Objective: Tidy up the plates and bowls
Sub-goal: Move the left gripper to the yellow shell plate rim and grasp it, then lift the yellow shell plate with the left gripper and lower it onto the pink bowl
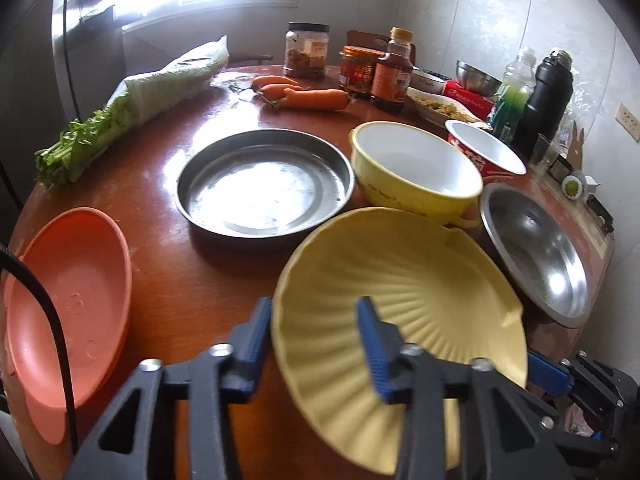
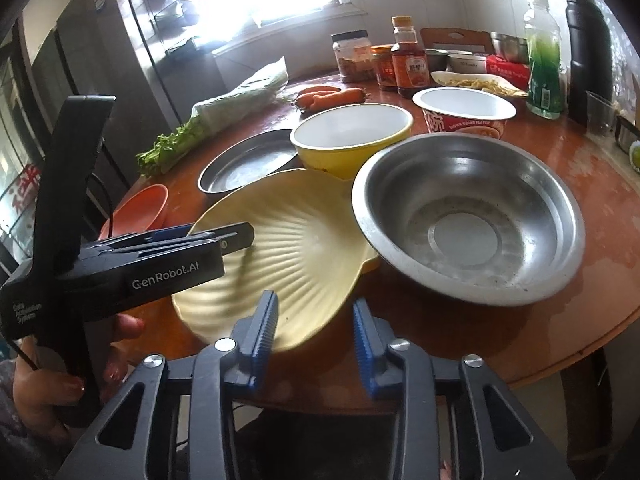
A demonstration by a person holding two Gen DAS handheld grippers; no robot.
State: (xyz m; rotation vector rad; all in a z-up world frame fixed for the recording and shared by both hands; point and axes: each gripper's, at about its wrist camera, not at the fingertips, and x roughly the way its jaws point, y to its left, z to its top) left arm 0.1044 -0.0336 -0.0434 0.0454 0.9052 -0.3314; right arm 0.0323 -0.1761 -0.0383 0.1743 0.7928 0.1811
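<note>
A pale yellow shell-shaped plate (image 1: 400,292) is tilted above the table. My left gripper (image 1: 316,328) straddles its near rim, jaws wide apart, one finger outside the rim and one inside; from the right wrist view (image 2: 224,240) I cannot tell if it pinches the rim. My right gripper (image 2: 314,328) is open and empty at the table's front edge, just before the plate (image 2: 288,256). A steel pan (image 1: 264,184), a yellow bowl (image 1: 416,172), a steel bowl (image 2: 468,216) and an orange plate (image 1: 68,296) sit on the table.
A red noodle cup (image 2: 464,114) stands behind the bowls. Carrots (image 1: 308,96), wrapped greens (image 1: 132,108), jars, a sauce bottle (image 1: 394,72), a green bottle (image 2: 542,56) and a black flask (image 2: 588,48) crowd the far side. The table edge (image 2: 580,344) curves at right.
</note>
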